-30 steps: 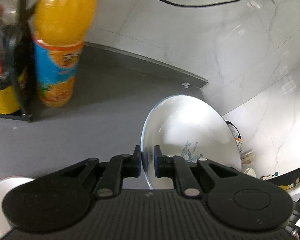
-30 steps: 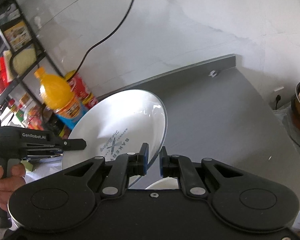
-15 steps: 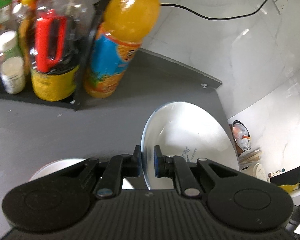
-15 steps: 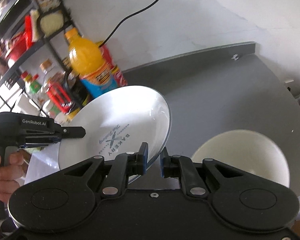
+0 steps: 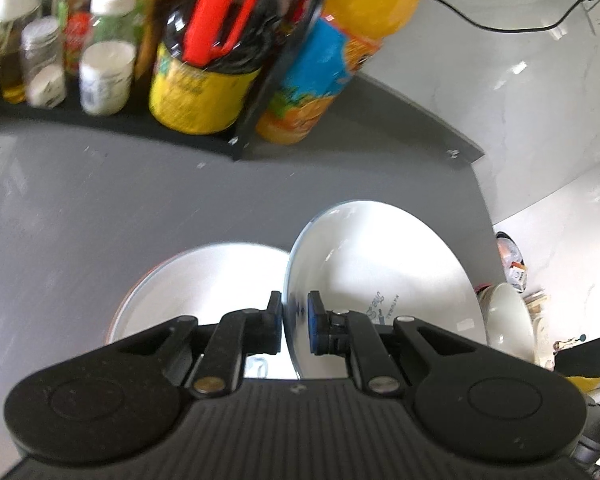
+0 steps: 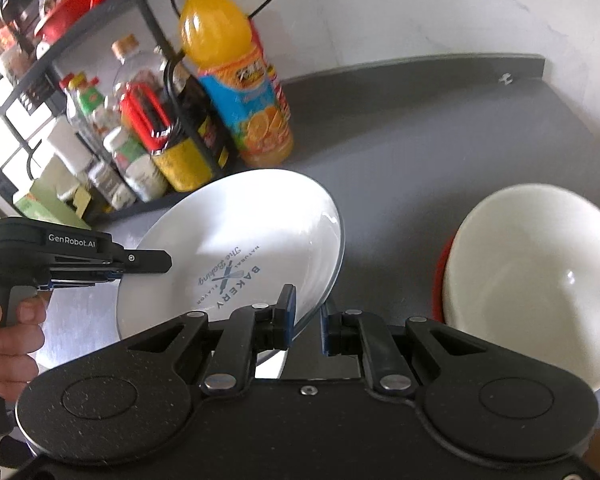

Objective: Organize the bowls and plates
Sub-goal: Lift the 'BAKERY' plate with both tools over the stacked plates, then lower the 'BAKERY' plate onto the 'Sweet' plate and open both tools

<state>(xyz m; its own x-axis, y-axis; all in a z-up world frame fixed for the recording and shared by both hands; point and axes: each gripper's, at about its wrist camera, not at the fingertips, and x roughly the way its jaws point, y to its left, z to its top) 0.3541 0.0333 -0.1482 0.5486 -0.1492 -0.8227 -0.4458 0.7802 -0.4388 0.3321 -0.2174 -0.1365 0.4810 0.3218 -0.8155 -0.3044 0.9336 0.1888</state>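
Note:
A white plate (image 5: 380, 280) printed "BAKERY" hangs tilted above the grey counter (image 5: 100, 200), carried by both grippers. My left gripper (image 5: 296, 320) is shut on its near rim. In the right wrist view the same plate (image 6: 236, 248) has my right gripper (image 6: 306, 320) shut on its lower right rim, while the left gripper (image 6: 140, 262), held by a hand (image 6: 4, 336), pinches the opposite rim. Below the plate on the left sits a white dish with a red outside (image 5: 204, 280). A white bowl with a red outside (image 6: 532, 280) rests on the counter to the right.
A black rack (image 6: 100, 92) of sauce bottles and jars stands at the back left, with an orange juice bottle (image 6: 236, 68) beside it. A black cable (image 5: 500, 28) runs along the marble wall. The counter ends at a raised back edge (image 6: 460, 62).
Both grippers and the plate have come down and toward the rack side. The rack bottles, the red-edged dish and the white bowl have come into view.

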